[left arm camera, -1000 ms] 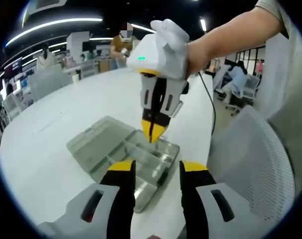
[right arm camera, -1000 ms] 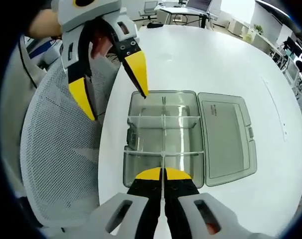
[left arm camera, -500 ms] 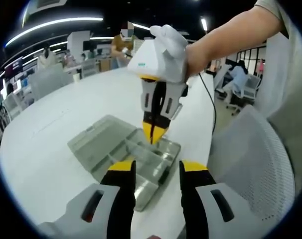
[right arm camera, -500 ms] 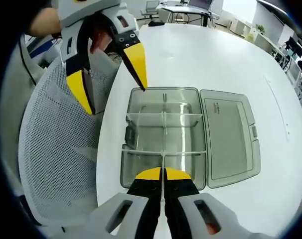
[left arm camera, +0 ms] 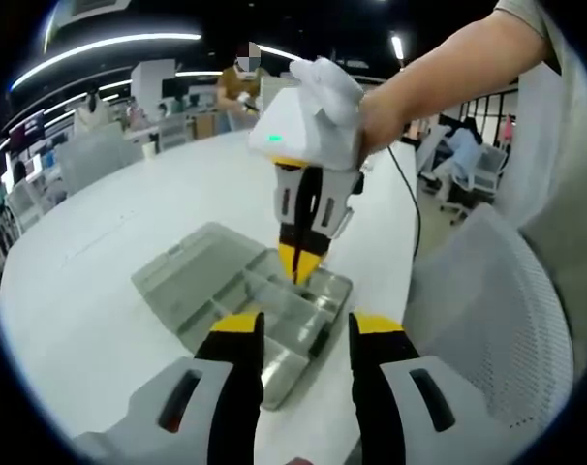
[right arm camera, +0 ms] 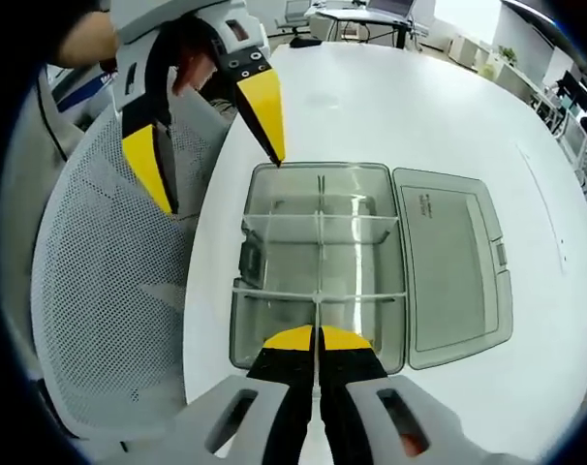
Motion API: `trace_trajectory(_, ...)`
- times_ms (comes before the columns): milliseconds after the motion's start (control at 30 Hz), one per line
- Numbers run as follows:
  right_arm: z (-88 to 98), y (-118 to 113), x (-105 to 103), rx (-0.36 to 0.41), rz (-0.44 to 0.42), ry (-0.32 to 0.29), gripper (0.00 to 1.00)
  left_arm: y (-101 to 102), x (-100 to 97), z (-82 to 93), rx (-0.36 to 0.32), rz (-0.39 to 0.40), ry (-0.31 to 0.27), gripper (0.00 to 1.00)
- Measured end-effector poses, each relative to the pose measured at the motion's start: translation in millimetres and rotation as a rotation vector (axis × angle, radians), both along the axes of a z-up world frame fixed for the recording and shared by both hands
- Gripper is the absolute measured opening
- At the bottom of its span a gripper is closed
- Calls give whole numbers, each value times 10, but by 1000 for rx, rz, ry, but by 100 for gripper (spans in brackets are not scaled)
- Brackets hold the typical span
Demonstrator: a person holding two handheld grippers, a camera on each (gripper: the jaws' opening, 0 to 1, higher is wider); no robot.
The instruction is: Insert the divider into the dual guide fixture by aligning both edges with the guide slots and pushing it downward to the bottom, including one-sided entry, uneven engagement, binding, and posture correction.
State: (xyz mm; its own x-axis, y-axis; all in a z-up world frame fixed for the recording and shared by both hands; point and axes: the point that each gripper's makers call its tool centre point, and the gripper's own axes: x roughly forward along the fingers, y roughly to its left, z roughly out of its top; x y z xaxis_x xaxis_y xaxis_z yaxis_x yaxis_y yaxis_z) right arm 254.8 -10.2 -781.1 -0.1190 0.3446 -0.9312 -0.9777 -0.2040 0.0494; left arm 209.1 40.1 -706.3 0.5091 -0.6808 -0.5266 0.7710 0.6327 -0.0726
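— Right gripper (right arm camera: pixel 318 341) first?

— Pressed together, yellow tips meeting on the top edge of a thin clear divider (right arm camera: pixel 319 312). Seen in the left gripper view as well, pointing straight down from above, a gloved hand (left arm camera: pixel 323 82) on its body.

— And where exactly is that divider?

— Standing upright in the near part of the clear compartment box (right arm camera: pixel 274 325), on the box's middle line, lined up with the long partition running away from the camera. Meets a cross wall just beyond the tips. Hard to tell how deep in the slots: too thin and too transparent to judge.

— Left gripper (right arm camera: pixel 211 160)?

— Spread wide, nothing between the jaws. Held in the air at the far left corner of the box in the right gripper view, one yellow tip just over that corner, the other out over a white mesh chair (right arm camera: pixel 100 291). Apart from the divider and from the right gripper.

— Box itself?

— Flat on a white table (right arm camera: pixel 390 107), close to the table's edge and to the chair. Split by clear walls into several compartments. Lid (right arm camera: pixel 458 262) folded open, lying flat on the table on the side away from the chair.

— Anything inside the compartments?

— Cannot tell; glare on the plastic.
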Motion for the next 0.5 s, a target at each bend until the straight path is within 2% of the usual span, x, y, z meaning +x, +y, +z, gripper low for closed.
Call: trace_trajectory(500,-82,-11,-12,-3,0,-2,0,5,-20,-15,-1,4,4,33)
